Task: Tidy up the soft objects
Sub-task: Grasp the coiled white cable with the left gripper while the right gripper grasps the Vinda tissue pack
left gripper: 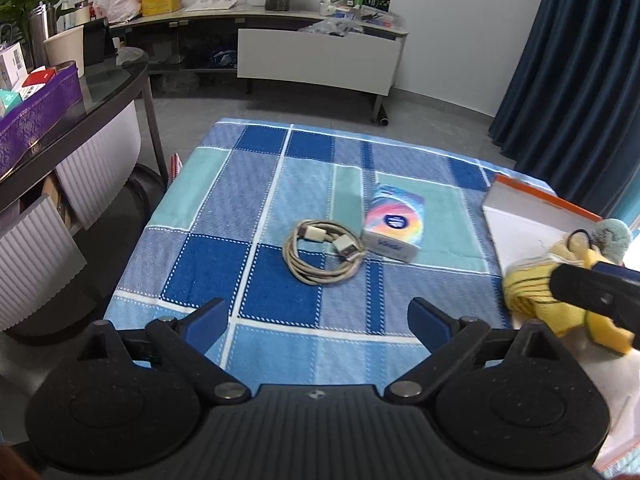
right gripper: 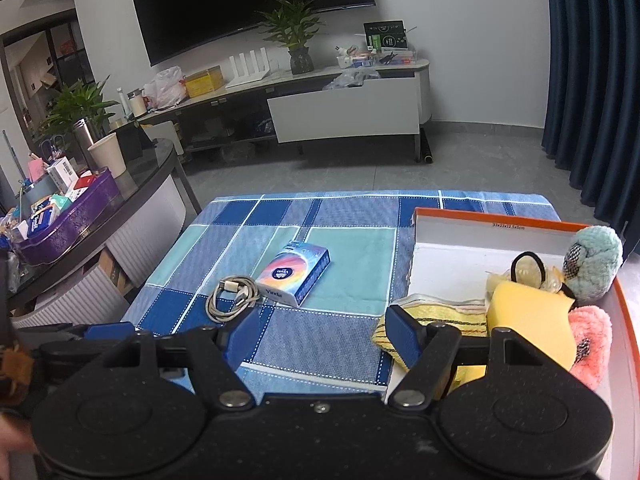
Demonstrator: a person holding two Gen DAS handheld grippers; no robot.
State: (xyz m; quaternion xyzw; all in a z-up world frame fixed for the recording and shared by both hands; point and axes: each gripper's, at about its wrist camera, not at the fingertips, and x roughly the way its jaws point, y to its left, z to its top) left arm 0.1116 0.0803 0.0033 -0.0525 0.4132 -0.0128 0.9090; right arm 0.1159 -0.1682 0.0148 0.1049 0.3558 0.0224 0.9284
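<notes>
The blue checked cloth (right gripper: 320, 248) fills the middle of both my views, and the white box with the orange rim (right gripper: 480, 222) sits at its right edge, in the right half of the right wrist view. That box already holds soft things: a yellow striped towel (right gripper: 432, 312) hanging over its near left corner, a yellow sponge (right gripper: 528, 320), a pale blue fluffy ball (right gripper: 596, 260) at the far right and a pink fluffy one (right gripper: 592, 340) below it, with a black hair tie (right gripper: 532, 266) between them. Left on the cloth, centre of the left wrist view, are a tissue pack (left gripper: 394, 226) and, touching its left side, a coiled cable (left gripper: 324, 254). I judge that most of the sorting is done and the tissue pack is the soft thing left to collect; the cable is no soft object and can stay. My left gripper (left gripper: 318, 322) stands released, jaws wide, nothing between them, low in the frame with the cable and pack ahead. My right gripper (right gripper: 320, 334) is likewise spread and empty, its right finger in front of the towel. The next move calls for one gripper to straddle the pack's narrow sides, clear of the cable, before closing.
</notes>
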